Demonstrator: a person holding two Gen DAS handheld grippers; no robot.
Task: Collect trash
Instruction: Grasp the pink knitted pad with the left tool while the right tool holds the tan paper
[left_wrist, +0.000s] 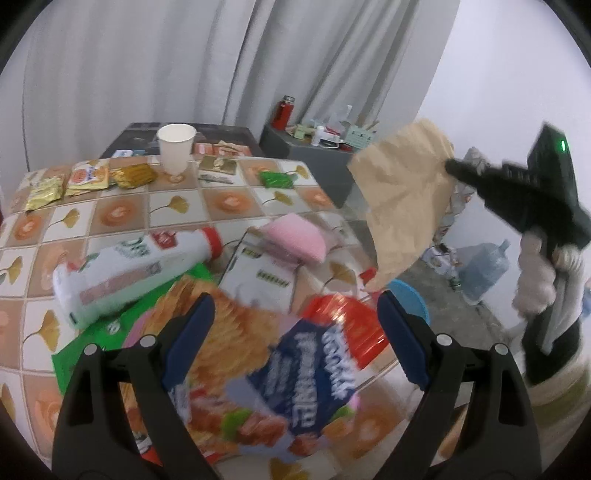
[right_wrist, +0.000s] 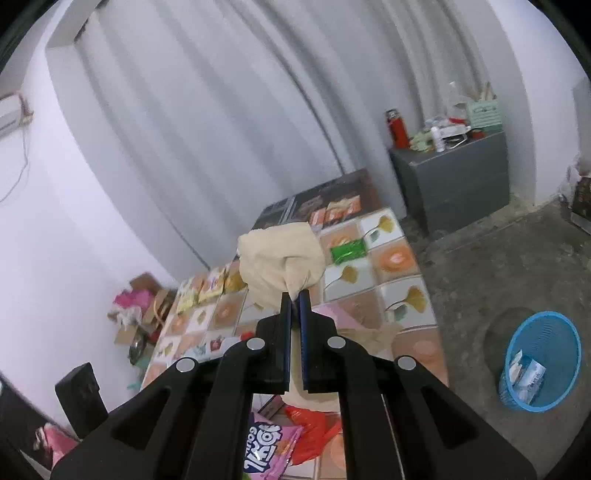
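Grey curtains hung behind the bench (left_wrist: 110, 221), whose tiled cloth with ginkgo leaves filled the left and centre of the left wrist view. We had the right tongs (right_wrist: 294, 295) shut on a crumpled brown paper (right_wrist: 280, 258), pinched at one bunched corner so that the rest stood out ahead of the tips, clear of the bench. From the left wrist view the same paper (left_wrist: 402, 199) hung at the right of the frame, held aloft off the bench edge.

We judged the paper very light, soft and limp, apt to tear more than to slip, so a pinch on a gathered fold seemed the right hold. A blue basket (right_wrist: 539, 362) stood on the floor at the lower right of the right wrist view, with some packaging already in it; that looked to us the place for it.

Our left tongs (left_wrist: 295, 317) stood wide open and held nothing, poised over a snack bag (left_wrist: 258, 369) in the lower centre. A white bottle (left_wrist: 136, 269) lay on its side at centre left, and a paper cup (left_wrist: 175, 151) stood upright at upper left. We thought the bag glossy and slippery, best taken at a flat edge or seam; the bottle stiff and rounded, likely to roll, best taken across its body.
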